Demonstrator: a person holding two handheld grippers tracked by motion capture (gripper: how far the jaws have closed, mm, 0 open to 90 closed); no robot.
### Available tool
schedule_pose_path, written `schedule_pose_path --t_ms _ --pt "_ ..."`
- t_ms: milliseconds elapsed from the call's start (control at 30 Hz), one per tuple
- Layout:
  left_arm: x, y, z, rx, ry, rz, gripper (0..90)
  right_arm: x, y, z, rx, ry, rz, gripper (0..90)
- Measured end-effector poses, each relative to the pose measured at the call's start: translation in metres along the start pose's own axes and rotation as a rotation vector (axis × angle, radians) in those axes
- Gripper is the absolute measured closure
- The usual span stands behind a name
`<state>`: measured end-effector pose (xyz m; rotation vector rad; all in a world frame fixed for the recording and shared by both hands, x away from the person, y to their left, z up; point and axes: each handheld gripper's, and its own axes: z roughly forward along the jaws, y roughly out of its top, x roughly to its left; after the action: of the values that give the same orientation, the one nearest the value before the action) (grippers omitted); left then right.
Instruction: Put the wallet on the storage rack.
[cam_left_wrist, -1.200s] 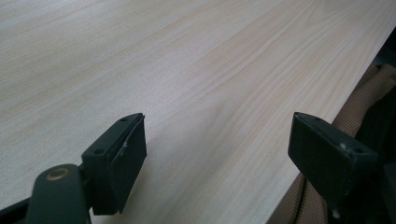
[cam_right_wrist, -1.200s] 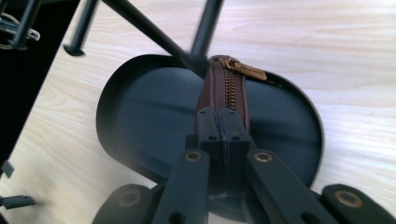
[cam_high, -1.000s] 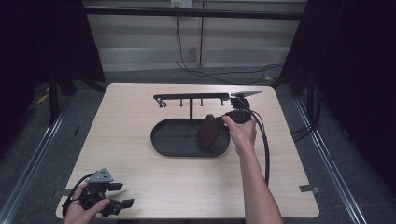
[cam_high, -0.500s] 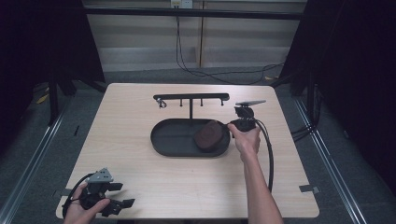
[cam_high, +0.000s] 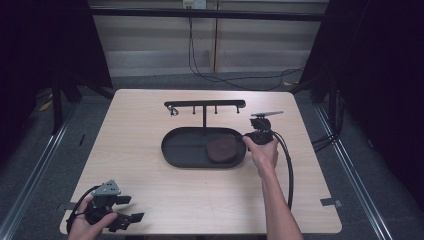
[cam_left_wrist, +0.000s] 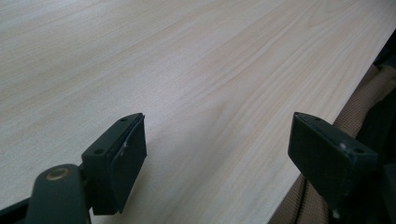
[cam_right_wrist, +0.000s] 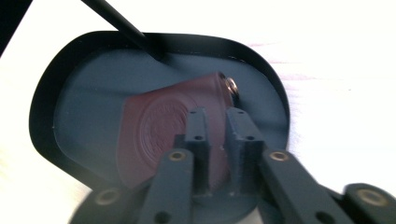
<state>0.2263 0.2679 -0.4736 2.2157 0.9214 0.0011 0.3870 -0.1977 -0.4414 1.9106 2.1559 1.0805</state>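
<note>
My right gripper (cam_high: 250, 136) was at the right end of the black oval tray (cam_high: 175, 150), which sat near the middle of the table (cam_high: 150, 115), a little toward the far edge. Its jaws were pinched nearly together on the edge of a dark red leather pouch (cam_high: 222, 149) lying flat in the right part of the tray; in the right gripper view the pouch (cam_right_wrist: 159, 126) ran up from between my jaws, with a small metal ring (cam_right_wrist: 231, 86) at its far corner, close to the tray's rim (cam_right_wrist: 275, 93). A thin black post (cam_right_wrist: 121, 28) rose from the tray floor beyond the pouch, and from above it carried a black crossbar (cam_high: 205, 104) with little hooks along it, parallel to the far edge. My right hand (cam_high: 262, 152) came in from the near edge, its cable (cam_high: 289, 170) trailing back along my forearm. My left gripper (cam_high: 131, 220) rested at the near left corner of the table, held in my left hand (cam_high: 90, 225), its jaws wide apart with nothing but bare wood between them.
</note>
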Motion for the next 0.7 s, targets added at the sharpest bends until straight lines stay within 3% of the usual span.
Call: schedule_pose_path --t_ms 300,533,700 --pt "0.002 0.000 0.000 -0.003 0.006 -0.011 19.4 -0.011 -0.010 -0.017 -0.039 0.005 -0.018 54.0" --pt "0.003 0.000 -0.001 -0.015 0.012 -0.025 19.3 -0.015 -0.019 -0.037 -0.056 0.007 -0.065 50.0" --pt "0.005 0.000 -0.002 -0.023 0.016 -0.035 19.4 -0.021 -0.028 -0.050 -0.076 -0.016 -0.080 41.8"
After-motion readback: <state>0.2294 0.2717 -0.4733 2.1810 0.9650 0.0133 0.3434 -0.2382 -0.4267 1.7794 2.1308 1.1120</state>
